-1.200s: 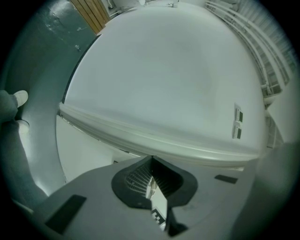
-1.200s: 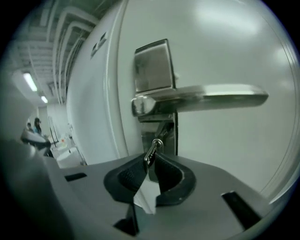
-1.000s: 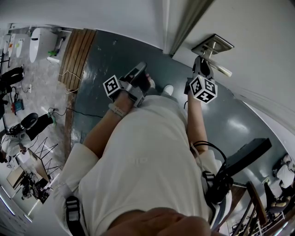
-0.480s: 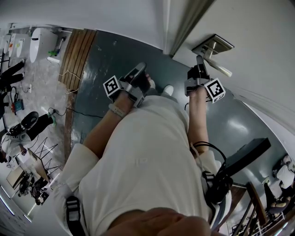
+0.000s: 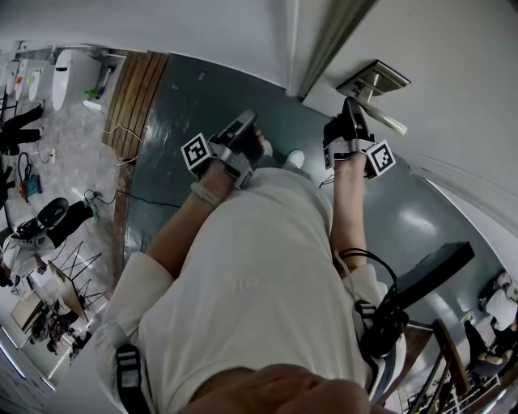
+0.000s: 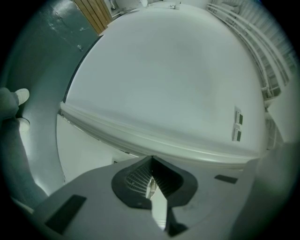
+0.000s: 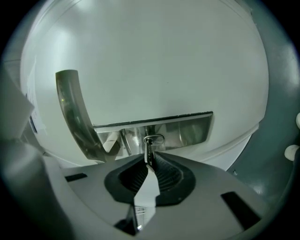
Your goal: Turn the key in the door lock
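Pinching the key [image 7: 148, 148] in the door lock [image 7: 157, 138]: right hand-held gripper [image 7: 149, 163], jaws just closed tighter.

Glossy grey-green floor [image 5: 202, 105], wooden slats [image 5: 137, 87], white wall [image 5: 162, 24]

Wooden planks [image 5: 136, 85] upper left; cable [image 5: 129, 196] across dark floor [image 5: 202, 105].

No legible text, label or number visible anywhere
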Demonstrator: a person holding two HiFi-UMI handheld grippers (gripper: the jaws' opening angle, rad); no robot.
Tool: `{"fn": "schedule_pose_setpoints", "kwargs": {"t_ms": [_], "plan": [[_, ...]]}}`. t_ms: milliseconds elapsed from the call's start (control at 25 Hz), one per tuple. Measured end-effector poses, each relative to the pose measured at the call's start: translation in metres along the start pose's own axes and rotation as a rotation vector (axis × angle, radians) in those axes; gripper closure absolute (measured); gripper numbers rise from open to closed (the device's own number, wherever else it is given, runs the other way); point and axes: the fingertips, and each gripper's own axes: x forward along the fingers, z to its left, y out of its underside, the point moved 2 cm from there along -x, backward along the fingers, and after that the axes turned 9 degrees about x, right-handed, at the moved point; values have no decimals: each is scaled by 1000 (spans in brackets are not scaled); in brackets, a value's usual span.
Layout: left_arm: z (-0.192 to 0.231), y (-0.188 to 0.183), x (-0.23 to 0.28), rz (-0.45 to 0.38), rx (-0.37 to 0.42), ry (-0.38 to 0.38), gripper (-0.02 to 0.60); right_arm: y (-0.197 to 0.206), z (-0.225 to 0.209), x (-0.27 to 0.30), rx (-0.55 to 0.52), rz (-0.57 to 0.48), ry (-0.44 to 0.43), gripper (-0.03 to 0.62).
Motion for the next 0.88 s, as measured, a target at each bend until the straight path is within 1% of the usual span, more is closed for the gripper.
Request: {"fn": "schedule_pose_setpoints", "kwargs": {"t_ms": [160, 240, 360, 440, 560, 640, 680, 760, 880], "plan": [[1, 0, 0, 0, -5, 0, 574, 0, -1, 0, -30, 26, -18, 553], [2, 0, 0, 1, -8, -2, 574, 0, -2, 1, -11, 42, -40, 542], [1, -1, 0, 4, -9, -3, 574, 2, -2, 3, 44, 50, -80, 534], [0, -1, 0, 5, -8, -3, 574, 5, 0, 5, 51, 62, -105, 525], [-1, -1, 1, 4, -9, -1, 574, 14, 4, 9, 19, 122, -138, 475], [0, 0, 0, 2, -11, -1, 574, 22, 2, 7, 3, 172, -148, 424], [1, 0, 0, 1, -11, -1, 574, 26, -1, 6, 1, 194, -151, 387], [1, 0, 0, 0, -13, -1, 574, 34, -7, 2, 4, 224, -162, 362], [1, 0, 0, 0, -14, 0, 574, 45, -12, -9, -23, 243, -157, 355]]}}
